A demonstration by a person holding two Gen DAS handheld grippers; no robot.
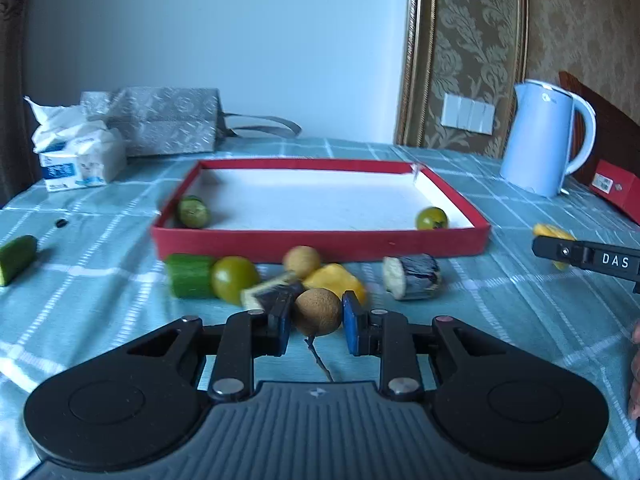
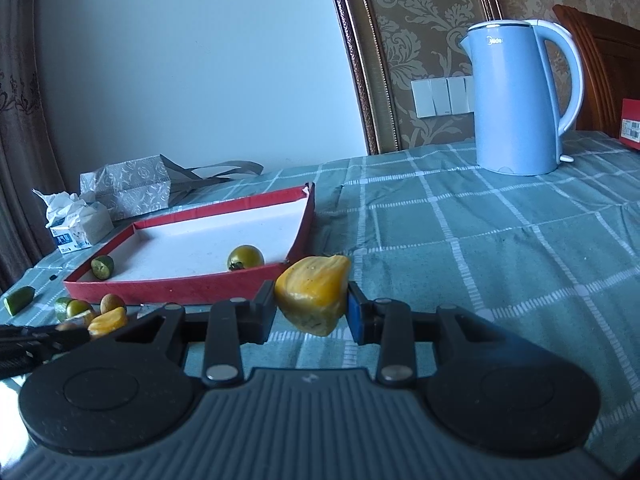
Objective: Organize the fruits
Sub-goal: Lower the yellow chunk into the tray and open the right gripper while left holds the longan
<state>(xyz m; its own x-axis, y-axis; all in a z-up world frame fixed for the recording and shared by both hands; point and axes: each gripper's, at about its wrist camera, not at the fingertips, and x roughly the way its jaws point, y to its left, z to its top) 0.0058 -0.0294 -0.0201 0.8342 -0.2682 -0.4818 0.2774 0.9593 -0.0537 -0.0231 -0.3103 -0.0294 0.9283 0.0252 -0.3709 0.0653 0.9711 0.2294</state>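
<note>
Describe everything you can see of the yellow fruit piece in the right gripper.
The yellow fruit piece is a chunky, irregular wedge with a glossy, faintly ribbed surface and darker speckles near its bottom. The right gripper is shut on it, a pad pressing each side. It hangs above the checked tablecloth, near the red tray's corner.

Left gripper (image 1: 316,322) and right gripper (image 2: 312,308) both showing matte black linkage arms, silver pivot screws, blue pads (image 1: 351,322), ribbed grey base; white "DAS" lettering showing on one finger.
</note>
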